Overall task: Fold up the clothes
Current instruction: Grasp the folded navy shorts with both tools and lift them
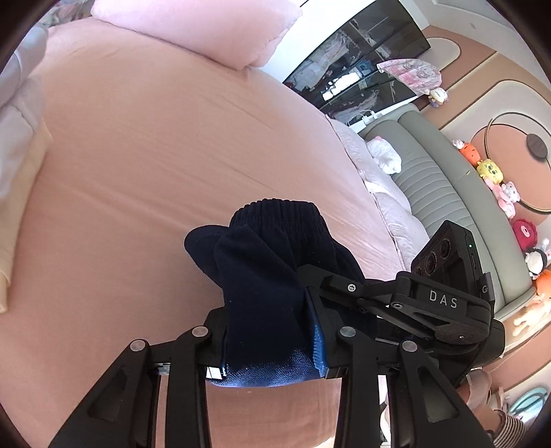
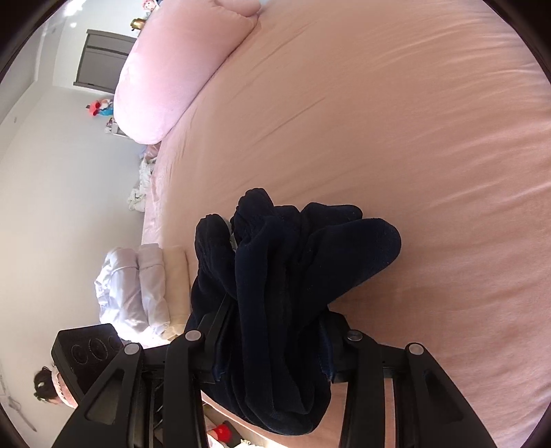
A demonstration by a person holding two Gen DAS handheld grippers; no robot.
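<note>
Left wrist view: folded pale laundry (image 1: 17, 138) lies at the far left edge of the pink bed sheet (image 1: 137, 155); a pink pillow (image 1: 206, 27) sits far. At centre, we see the left gripper (image 1: 272, 331) with jaws clamped on the dark navy garment (image 1: 275, 262), its ribbed cuff standing up just above the sheet. To the right, the right gripper (image 1: 406, 299) crosses in and meets the same cloth. Right wrist view: the right gripper's (image 2: 272, 348) jaws are likewise clamped on the bunched garment (image 2: 292, 262), which hangs off the near bed edge. We judge the knit light, soft and limp, not slippery or fragile; it sags wherever unsupported. Best hold: the ribbed cuff and the opposite end, spread apart.
</note>
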